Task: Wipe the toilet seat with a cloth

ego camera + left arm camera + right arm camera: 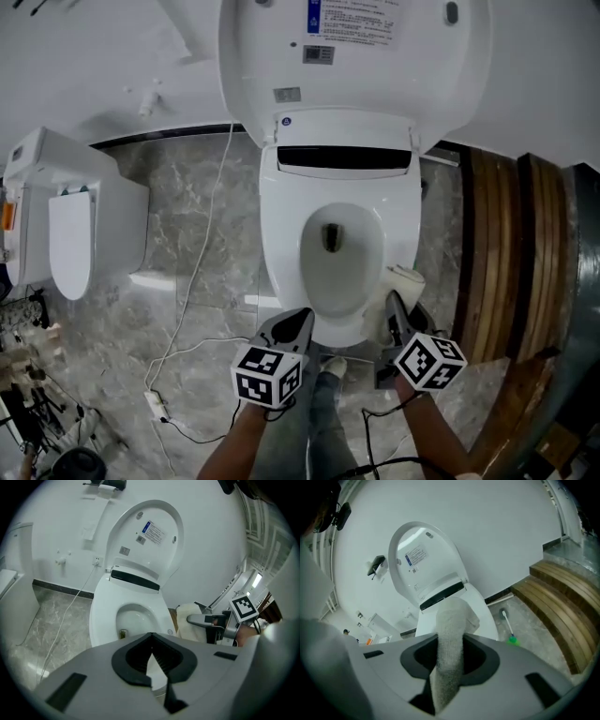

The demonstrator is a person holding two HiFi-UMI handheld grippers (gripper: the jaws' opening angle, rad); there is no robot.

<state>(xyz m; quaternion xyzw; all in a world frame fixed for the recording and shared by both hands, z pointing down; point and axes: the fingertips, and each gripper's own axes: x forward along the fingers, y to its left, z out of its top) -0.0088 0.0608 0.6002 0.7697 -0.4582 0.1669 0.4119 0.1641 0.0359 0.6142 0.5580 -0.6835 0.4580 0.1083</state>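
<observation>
Cloth, a cream terry strip (pixel 449 639), is clamped in the jaws of the right gripper (pixel 397 309), its free end beside the front right edge of the white oval toilet seat (pixel 281 244); whether it touches is unclear. Left gripper (pixel 296 326), jaws together on nothing, hovers at the seat's front left.

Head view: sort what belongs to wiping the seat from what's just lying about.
Job: toilet seat; cloth, clamped in right gripper.
Lying about: floor cable; power strip; wooden steps; white unit on the left.
</observation>
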